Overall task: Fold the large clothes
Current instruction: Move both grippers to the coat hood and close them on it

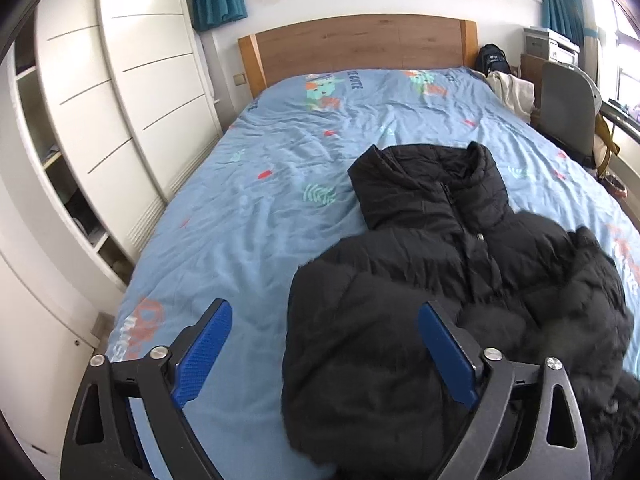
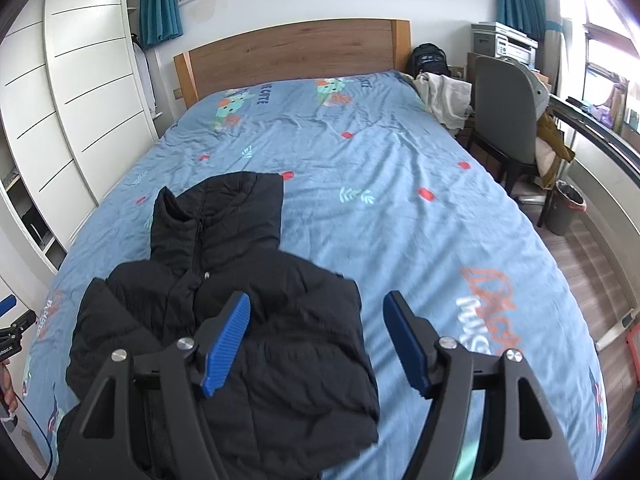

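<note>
The black jacket lies front-up on the near half of the bed, hood pointing toward the headboard, zipper closed as far as the blur lets me tell. Both sleeves look tucked in over the body. The left tongs hang spread above its left edge, holding nothing. The right tongs are spread too, over its right edge, empty.
</note>
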Motion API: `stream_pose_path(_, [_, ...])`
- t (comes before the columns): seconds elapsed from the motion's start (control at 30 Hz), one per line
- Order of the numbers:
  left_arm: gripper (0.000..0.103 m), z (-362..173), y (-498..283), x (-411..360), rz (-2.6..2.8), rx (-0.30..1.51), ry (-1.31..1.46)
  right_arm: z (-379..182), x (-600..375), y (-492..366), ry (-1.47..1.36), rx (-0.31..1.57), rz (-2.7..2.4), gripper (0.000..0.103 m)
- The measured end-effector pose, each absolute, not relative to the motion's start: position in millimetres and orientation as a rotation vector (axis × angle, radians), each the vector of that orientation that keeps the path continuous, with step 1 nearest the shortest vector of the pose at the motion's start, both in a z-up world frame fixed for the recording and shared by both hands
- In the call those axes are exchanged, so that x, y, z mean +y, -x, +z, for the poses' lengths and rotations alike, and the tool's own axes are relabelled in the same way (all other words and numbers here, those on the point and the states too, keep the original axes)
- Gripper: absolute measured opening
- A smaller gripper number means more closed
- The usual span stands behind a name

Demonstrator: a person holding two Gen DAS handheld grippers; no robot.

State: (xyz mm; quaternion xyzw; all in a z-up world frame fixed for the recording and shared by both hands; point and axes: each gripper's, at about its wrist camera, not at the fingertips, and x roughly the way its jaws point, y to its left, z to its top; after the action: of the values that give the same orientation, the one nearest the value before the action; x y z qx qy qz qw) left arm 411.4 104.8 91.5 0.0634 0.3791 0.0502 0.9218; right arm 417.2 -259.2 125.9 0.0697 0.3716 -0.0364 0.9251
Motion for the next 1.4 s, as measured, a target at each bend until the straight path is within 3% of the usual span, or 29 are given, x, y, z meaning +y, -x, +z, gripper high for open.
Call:
stream_pose_path(0.33, [0.096, 75.9, -556.0, 113.1, 0.059, 0.824, -0.118, 97.4, -284.7, -537.4, -0.25, 0.769, -0.027, 0.072])
stream_pose_path(0.57, [0.096, 59.1, -638.3, 131.9, -0.026, 0.926, 0.063, 74.5, -280.7, -609.2, -0.324, 0.8, 0.046, 0.072])
stream_pose_path(1.0, [0.095, 5.7, -720.3, 163.1, -0.054, 1.062, 0.348, 24.4, -252.0, -686.1, -0.327, 0.909, 0.165, 0.072])
stream_pose_path(1.4, [0.093, -41.9, -777.6, 176.5, -0.102, 1.062, 0.526, -7.3, -250.6, -753.1, -0.398, 0.929, 0.217, 0.073])
